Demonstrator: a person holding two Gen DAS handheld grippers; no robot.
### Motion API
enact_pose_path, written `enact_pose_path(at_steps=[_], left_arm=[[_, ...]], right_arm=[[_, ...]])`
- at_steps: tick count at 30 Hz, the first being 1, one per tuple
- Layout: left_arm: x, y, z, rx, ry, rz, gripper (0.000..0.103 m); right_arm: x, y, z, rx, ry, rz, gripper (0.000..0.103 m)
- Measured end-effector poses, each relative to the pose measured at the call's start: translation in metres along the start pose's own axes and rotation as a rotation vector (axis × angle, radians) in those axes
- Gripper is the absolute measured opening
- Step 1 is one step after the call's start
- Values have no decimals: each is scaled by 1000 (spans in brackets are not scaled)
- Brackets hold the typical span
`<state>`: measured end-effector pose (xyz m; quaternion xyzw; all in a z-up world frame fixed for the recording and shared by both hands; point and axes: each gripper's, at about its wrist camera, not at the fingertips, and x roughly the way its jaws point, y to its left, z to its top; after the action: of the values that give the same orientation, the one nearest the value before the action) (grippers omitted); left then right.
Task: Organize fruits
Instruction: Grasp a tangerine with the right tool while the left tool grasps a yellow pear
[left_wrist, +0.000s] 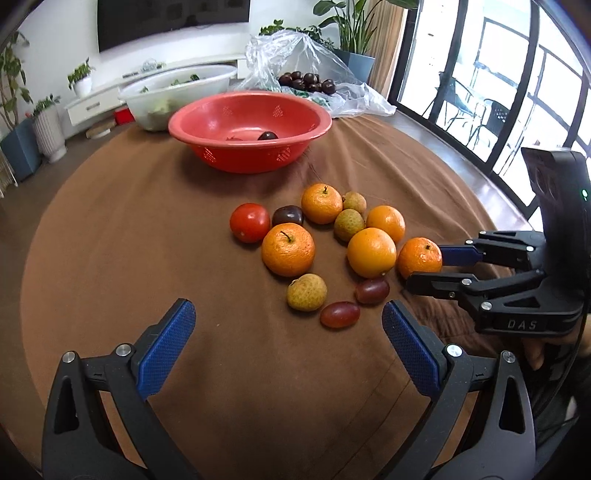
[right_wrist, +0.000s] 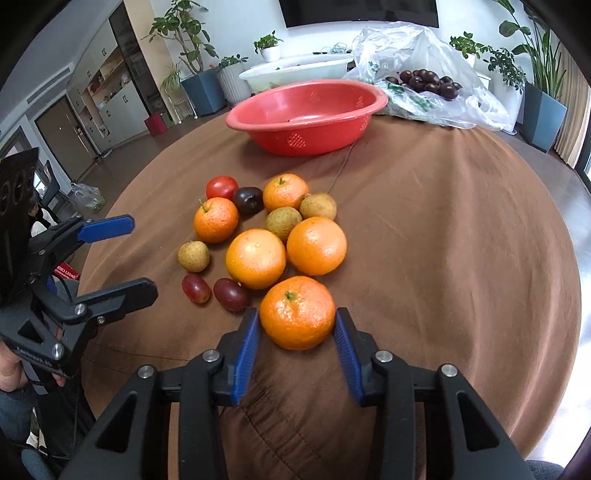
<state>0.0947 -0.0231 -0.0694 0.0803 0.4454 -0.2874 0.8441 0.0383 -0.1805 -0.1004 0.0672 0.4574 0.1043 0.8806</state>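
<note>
Fruits lie clustered mid-bench on the brown cloth (left_wrist: 147, 240), short of the red basin (left_wrist: 251, 129). Left wrist view: left gripper (left_wrist: 288, 328) fingers spread, empty, near a grape (left_wrist: 340, 314). Right wrist view: right gripper (right_wrist: 297, 328) fingers bracket the nearest mandarin (right_wrist: 297, 312) at its widest sides, apparently touching. Judged light, round, soft-skinned, prone to roll; hold gently across the middle.
</note>
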Motion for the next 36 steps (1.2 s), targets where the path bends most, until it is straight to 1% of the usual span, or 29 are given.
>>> enact_pose_path(at_steps=[1, 2, 3, 5, 6, 8, 10, 13, 14, 16, 17, 18, 26, 28, 36], left_arm=[[3, 1, 1, -7, 12, -11, 94], [4, 1, 2, -12, 21, -21, 83], [6, 1, 4, -17, 28, -28, 77], [11, 1, 7, -31, 44, -43, 59], [13, 1, 8, -37, 50, -46, 56], [17, 1, 10, -51, 68, -56, 45], [20, 0, 12, -45, 77, -61, 43], [25, -3, 13, -37, 97, -62, 43], [27, -3, 14, -38, 105, -63, 39], [29, -4, 16, -40, 112, -66, 37], [30, -4, 16, -38, 114, -65, 33], [30, -4, 17, -39, 115, -69, 32], [32, -5, 18, -34, 125, -75, 28], [31, -4, 18, -32, 123, -72, 25], [28, -3, 15, -29, 116, -75, 25]], right_arm=[[-1, -1, 0, 5, -7, 3, 44], [-2, -3, 0, 13, -15, 8, 44], [-3, -4, 0, 20, -19, 11, 44], [-3, -5, -1, 27, -20, 16, 44], [-3, -5, -2, 28, -22, 17, 44], [-3, -5, -2, 29, -24, 21, 44], [-4, -5, -2, 31, -28, 25, 44], [-4, -7, -2, 39, -31, 30, 44], [-4, -7, -2, 40, -31, 31, 44], [-4, -7, -2, 40, -32, 33, 44], [-4, -7, -2, 41, -33, 35, 44], [-5, -7, -2, 41, -33, 36, 44], [-5, -8, -2, 46, -35, 39, 44], [-5, -8, -2, 46, -36, 39, 44], [-5, -9, -2, 46, -37, 39, 44]])
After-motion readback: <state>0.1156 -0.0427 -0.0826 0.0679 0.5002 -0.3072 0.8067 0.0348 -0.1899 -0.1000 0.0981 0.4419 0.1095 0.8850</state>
